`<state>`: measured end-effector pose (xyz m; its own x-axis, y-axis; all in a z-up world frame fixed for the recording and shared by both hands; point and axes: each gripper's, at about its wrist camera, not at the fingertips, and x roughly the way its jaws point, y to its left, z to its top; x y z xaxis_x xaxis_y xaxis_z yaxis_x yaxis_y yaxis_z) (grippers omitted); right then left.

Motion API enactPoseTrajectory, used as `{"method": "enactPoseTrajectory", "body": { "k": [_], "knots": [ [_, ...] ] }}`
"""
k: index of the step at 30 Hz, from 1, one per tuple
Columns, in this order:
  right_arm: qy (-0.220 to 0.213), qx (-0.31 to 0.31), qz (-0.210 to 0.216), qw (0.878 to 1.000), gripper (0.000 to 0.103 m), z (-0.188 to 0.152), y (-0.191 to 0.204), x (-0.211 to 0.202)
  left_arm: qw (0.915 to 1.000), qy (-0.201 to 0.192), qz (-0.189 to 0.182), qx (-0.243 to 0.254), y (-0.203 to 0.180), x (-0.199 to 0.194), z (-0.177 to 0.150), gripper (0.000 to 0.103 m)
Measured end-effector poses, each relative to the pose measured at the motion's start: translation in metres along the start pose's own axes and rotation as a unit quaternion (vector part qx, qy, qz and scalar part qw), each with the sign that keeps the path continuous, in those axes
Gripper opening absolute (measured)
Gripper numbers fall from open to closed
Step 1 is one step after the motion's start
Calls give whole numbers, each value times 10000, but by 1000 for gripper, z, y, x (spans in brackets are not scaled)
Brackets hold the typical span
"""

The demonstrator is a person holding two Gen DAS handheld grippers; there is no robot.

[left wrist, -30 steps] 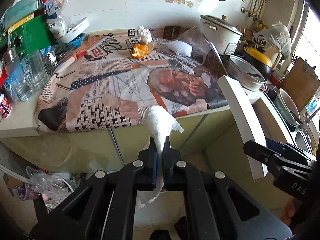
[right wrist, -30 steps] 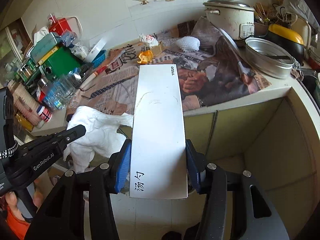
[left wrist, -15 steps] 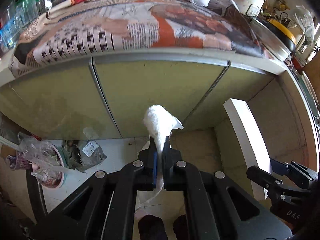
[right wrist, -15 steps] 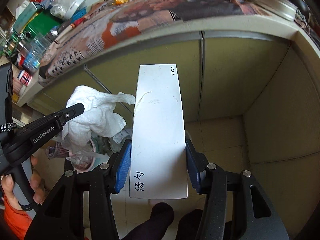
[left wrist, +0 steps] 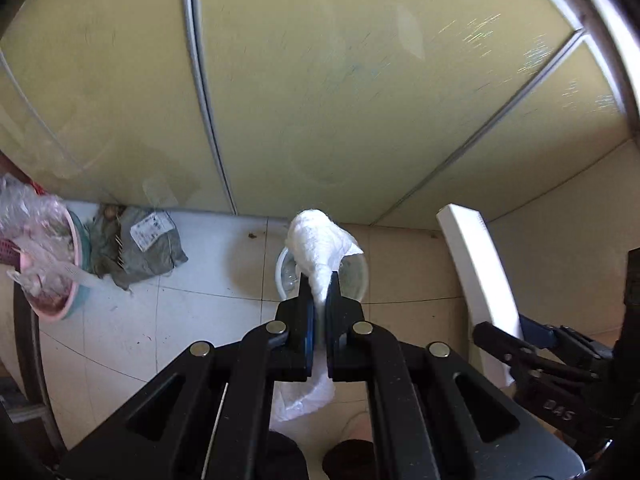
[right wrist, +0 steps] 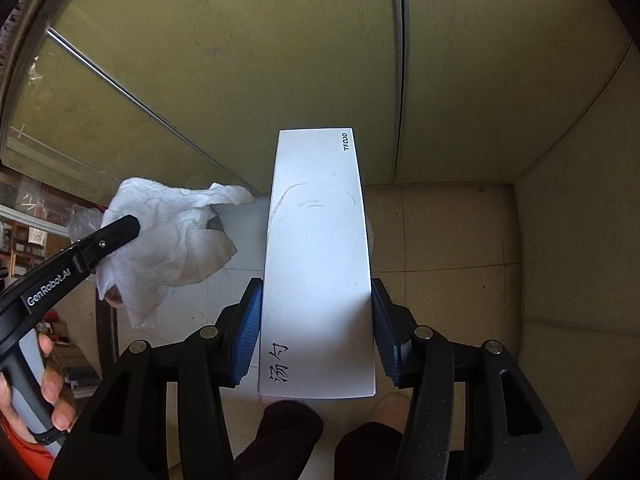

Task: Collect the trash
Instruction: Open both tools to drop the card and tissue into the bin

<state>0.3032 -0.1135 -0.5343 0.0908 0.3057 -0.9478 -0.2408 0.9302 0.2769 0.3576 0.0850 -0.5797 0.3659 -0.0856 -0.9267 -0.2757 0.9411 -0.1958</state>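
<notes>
We find the left gripper clamped shut on a crumpled white paper towel, its jaws pinching the wad near the middle, so that one bunched end stands out ahead of the tips and a loose tail hangs behind them. In the left wrist view the wad sits at the centre of the frame, directly over a small clear round container on the tiled floor. We judge that this container is the intended bin and that the towel is held there for release; the container is largely hidden by the towel, so we cannot confirm its contents.

The right gripper is closed across the width of a long flat white rectangular box with black printed characters. The blue pads bear on its long edges near the rear end, so most of its length projects forward. In the left wrist view the box stands at 3 o'clock, well apart from the towel; we judge it is waiting its turn.

The towel is creased and soft, with a faint grey stain on its lower fold in the right wrist view. The box face bears light scuffs.

A pink basin of clear plastic scraps lies at 9 o'clock, below the yellow-green cabinet doors.
</notes>
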Motion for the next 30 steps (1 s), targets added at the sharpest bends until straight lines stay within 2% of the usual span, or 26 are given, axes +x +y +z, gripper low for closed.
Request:
{"method": "enactPoseTrajectory", "body": {
  "k": [5,11,15,18,21,23,24,27,30],
  "knots": [
    [321,65,122,9994,48,8,-3,69,9999,19,152,13,14,40,-5,3],
    [454,-56,1,9990,48,26,0,123,9999,47,142,-43,22,74,-1,3],
    [475,-79,-66,9988,48,39,6,141,9999,41,98,7,23,89,7,3],
    [544,-20,113,9985,48,43,3,145,10000,41,-32,60,17,97,12,3],
    [455,70,30,9989,54,43,-6,135,9996,109,-211,124,9,105,17,3],
    [306,131,42,9994,54,43,-9,122,9992,182,-321,119,3,110,19,3],
    [261,150,23,9995,54,46,-9,117,9991,213,-350,132,2,115,20,6],
    [129,168,-109,9997,54,46,-15,96,9987,343,-343,180,-7,121,21,34],
    [51,187,-192,9996,54,45,-15,76,9984,390,-370,198,-11,115,21,37]
  ]
}}
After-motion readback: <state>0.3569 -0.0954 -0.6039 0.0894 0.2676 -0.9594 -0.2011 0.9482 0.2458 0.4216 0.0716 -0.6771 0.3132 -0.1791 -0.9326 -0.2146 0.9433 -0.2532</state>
